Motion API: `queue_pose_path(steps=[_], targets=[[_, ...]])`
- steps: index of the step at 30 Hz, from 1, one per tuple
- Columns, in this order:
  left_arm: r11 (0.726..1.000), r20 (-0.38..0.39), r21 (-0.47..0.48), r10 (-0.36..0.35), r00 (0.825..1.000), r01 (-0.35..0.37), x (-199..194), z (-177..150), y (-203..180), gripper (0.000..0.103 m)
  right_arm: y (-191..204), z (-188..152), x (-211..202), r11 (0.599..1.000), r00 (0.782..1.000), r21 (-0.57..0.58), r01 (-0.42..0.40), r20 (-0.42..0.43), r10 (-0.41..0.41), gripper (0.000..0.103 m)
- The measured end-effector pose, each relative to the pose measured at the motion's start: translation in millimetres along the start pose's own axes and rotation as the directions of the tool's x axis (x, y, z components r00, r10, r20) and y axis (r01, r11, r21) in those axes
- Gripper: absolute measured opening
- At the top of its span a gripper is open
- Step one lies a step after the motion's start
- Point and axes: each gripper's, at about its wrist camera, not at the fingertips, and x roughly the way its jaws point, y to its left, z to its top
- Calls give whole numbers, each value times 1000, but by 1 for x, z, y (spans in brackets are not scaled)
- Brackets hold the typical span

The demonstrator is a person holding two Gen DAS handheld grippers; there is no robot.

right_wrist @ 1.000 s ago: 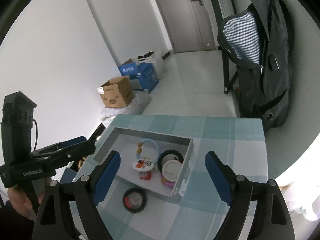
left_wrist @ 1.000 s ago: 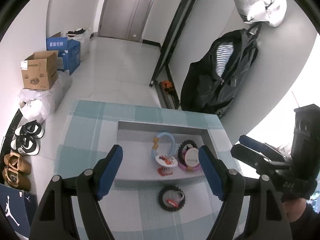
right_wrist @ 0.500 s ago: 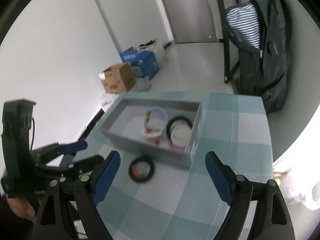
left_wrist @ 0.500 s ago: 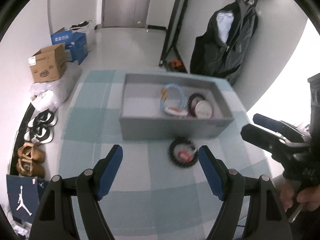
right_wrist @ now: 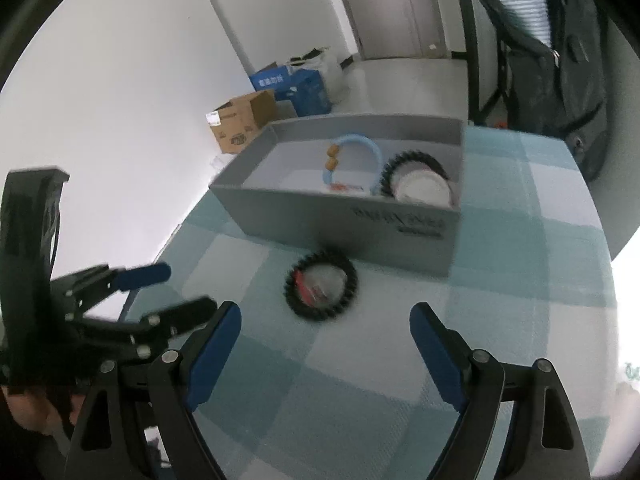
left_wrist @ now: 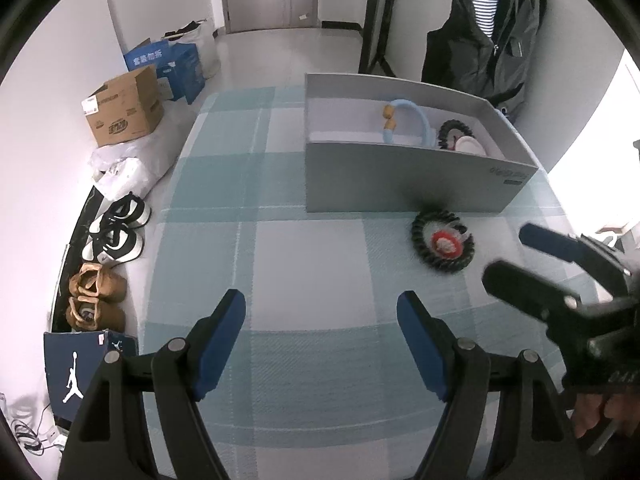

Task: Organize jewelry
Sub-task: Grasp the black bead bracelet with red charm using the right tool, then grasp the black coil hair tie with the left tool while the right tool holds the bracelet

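Note:
A black beaded bracelet [left_wrist: 443, 241] with a red and clear piece inside its ring lies on the checked tablecloth just in front of a grey box [left_wrist: 408, 176]; it also shows in the right wrist view [right_wrist: 321, 286]. The box [right_wrist: 344, 216] holds a light blue bracelet [left_wrist: 412, 120] with wooden beads, another black bracelet [left_wrist: 450, 130] and a white round piece [right_wrist: 422, 190]. My left gripper [left_wrist: 322, 330] is open and empty, low over the cloth. My right gripper [right_wrist: 326, 340] is open and empty, just short of the loose bracelet.
The table [left_wrist: 304, 264] has a blue and white checked cloth. Left of it on the floor are shoes [left_wrist: 116, 228], a cardboard box [left_wrist: 124, 112] and a blue box [left_wrist: 168, 60]. A dark jacket [left_wrist: 484, 32] hangs behind the grey box.
Both grippers have come down and closer to the table. The loose black bracelet now looks larger and nearer, and the grey box is seen from a lower angle.

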Motion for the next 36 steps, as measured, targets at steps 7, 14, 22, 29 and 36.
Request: queue_pose_path(steps=[7, 14, 22, 29, 36], targets=[[1000, -9, -14, -2, 1000, 2, 1, 2, 1, 74, 9, 8, 13, 998, 1000, -52, 19, -20, -20, 75], [1000, -6, 16, 25, 1000, -25, 4, 0, 0, 74, 14, 11, 23, 993, 999, -114, 36, -32, -40, 45], [1000, -20, 4, 19, 1000, -19, 7, 2, 2, 74, 19, 8, 29, 986, 998, -159, 49, -36, -55, 26], [1000, -23, 0, 17, 1000, -17, 8, 3, 2, 74, 15, 8, 21, 989, 999, -146, 20, -28, -24, 3], [1000, -23, -4, 13, 1000, -13, 9, 4, 2, 74, 8, 9, 17, 993, 1000, -118, 3, -28, -6, 6]])
